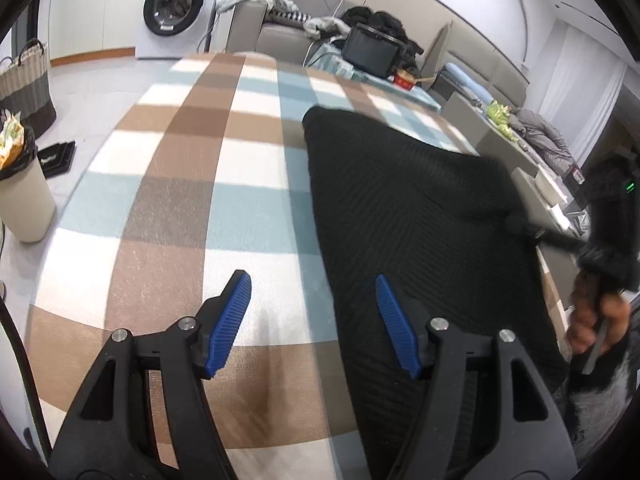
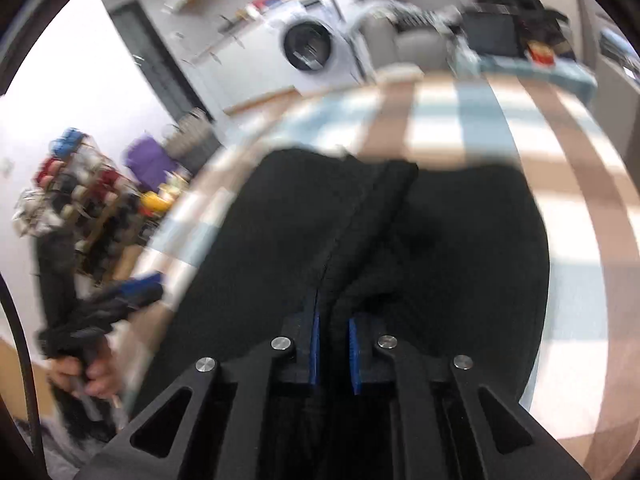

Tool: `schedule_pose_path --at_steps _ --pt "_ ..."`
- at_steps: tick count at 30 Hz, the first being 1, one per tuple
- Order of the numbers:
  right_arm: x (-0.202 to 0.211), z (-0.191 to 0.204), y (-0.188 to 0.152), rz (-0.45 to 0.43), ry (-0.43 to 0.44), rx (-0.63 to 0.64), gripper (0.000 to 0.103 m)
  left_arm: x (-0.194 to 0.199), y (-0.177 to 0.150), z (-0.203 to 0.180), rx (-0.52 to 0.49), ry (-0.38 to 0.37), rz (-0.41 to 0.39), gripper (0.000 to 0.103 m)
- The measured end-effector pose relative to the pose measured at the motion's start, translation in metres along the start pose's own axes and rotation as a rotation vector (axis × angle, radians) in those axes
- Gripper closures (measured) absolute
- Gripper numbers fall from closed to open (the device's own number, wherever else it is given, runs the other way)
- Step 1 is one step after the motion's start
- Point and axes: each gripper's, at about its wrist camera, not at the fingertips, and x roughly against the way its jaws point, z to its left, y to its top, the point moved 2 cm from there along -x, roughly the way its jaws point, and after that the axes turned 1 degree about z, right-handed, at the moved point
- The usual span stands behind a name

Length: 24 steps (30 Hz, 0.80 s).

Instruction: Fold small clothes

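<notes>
From the left wrist, the left gripper (image 1: 314, 320) hangs spread and empty over the checked cloth (image 1: 180, 184), the black knit garment (image 1: 420, 220) lying flat just to its right. From the right wrist, the right gripper (image 2: 334, 346) pinches a raised fold of that garment (image 2: 460, 248).

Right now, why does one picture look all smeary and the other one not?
The right wrist view is smeared by motion: washing machine and checked cloth streak. The left wrist view is sharp, showing the black garment's ribs, though the fisheye lens bends the cloth's stripes.
</notes>
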Motion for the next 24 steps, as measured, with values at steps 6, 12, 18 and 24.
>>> schedule_pose_path --at_steps 6,12,18,24 --pt "0.046 -0.008 0.011 -0.108 -0.129 0.001 0.092 0.004 0.001 0.004 0.009 0.012 -0.002 0.039" --pt "0.009 -0.072 -0.016 0.034 -0.216 -0.173 0.09 -0.001 -0.004 -0.003 -0.001 0.001 0.023 0.039" --pt "0.034 -0.072 -0.049 0.081 -0.163 -0.183 0.075 -0.001 -0.012 -0.026 -0.046 -0.035 0.042 0.038" --pt "0.078 -0.051 -0.116 0.097 -0.065 -0.227 0.072 0.0 -0.027 -0.058 -0.113 -0.082 0.073 0.038"
